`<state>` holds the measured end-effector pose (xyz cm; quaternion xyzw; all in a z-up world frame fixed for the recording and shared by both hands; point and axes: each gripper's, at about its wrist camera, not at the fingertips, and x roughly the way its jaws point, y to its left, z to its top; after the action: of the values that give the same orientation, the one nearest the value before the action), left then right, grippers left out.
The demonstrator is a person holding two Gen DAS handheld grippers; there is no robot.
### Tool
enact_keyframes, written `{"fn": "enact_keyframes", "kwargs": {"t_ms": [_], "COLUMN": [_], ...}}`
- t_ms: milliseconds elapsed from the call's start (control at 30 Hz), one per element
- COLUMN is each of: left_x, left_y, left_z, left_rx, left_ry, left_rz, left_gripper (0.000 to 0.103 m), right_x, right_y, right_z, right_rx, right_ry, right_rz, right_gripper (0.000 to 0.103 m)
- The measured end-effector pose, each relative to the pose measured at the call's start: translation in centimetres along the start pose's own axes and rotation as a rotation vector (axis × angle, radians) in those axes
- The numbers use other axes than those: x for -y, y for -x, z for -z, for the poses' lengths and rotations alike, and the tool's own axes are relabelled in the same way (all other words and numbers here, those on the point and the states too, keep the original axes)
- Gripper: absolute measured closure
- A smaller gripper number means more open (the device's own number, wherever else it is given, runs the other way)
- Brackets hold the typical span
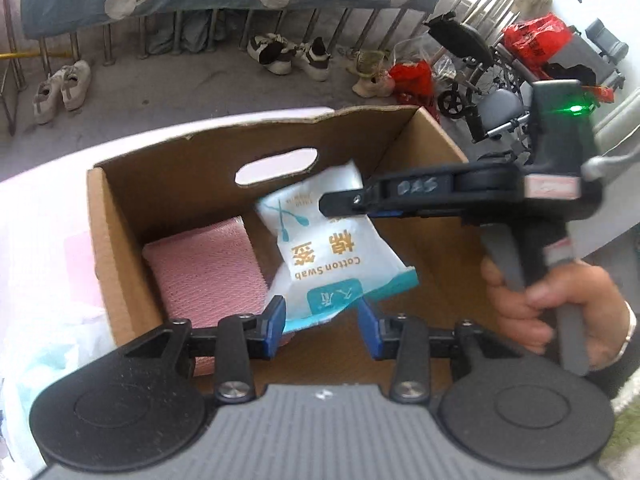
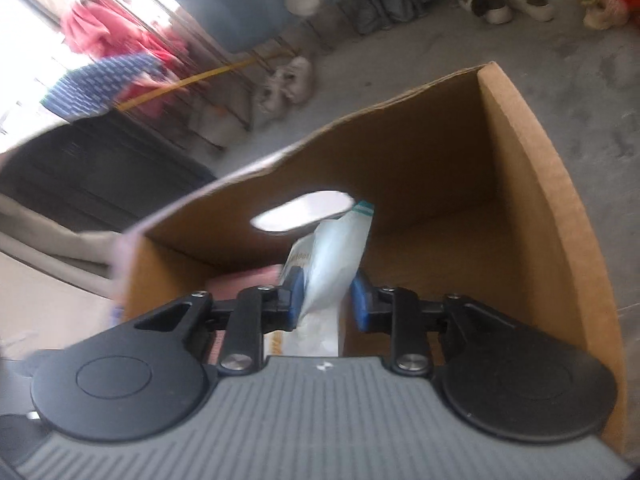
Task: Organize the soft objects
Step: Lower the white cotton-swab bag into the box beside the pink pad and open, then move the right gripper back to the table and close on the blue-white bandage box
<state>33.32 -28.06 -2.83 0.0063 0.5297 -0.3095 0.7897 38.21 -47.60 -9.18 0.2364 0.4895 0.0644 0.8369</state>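
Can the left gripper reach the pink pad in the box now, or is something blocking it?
Probably yes. The left gripper is open above the cardboard box, and the pink pad lies mostly uncovered. The cotton swab bag covers only its right edge.

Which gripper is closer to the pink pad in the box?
Left. The left gripper hangs just above the pink pad's near edge; the right gripper is farther along the box, at the cotton swab pack.
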Motion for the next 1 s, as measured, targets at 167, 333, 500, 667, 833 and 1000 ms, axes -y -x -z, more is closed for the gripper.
{"fn": "enact_keyframes", "kwargs": {"t_ms": [167,333,500,667,833,1000], "left_x": [-0.2,-0.7,-2.0,-5.0,-8.9,-12.1], "left_y": [2.4,5.4,8.4,11.1,13.0,14.9], "left_z": [-0.1,0.7,2.0,3.1,4.7,7.0], "left_rx": [0.052,0.103,0.144,0.18,0.193,0.213], "left_ry": [0.0,0.013,0.018,0.049,0.108,0.173], "left_rz": [0.015,0.031,0.021,-0.03,-0.084,-0.105], "left_gripper": [0.061,0.059,0.055,0.05,0.05,0.049], "right_x": [-1.6,-1.1,-0.8,-2.0,-3.6,-5.2], "right_y": [1.6,4.4,3.7,1.2,-2.8,-2.8], "right_z": [0.0,0.4,1.5,2.3,3.5,3.9], "right_rx": [0.089,0.139,0.089,0.051,-0.051,-0.042], "right_ry": [0.061,0.033,0.007,0.046,0.154,0.203], "right_rz": [0.067,0.056,0.072,0.016,0.046,0.046], "right_gripper": [0.064,0.064,0.064,0.081,0.086,0.085]}}
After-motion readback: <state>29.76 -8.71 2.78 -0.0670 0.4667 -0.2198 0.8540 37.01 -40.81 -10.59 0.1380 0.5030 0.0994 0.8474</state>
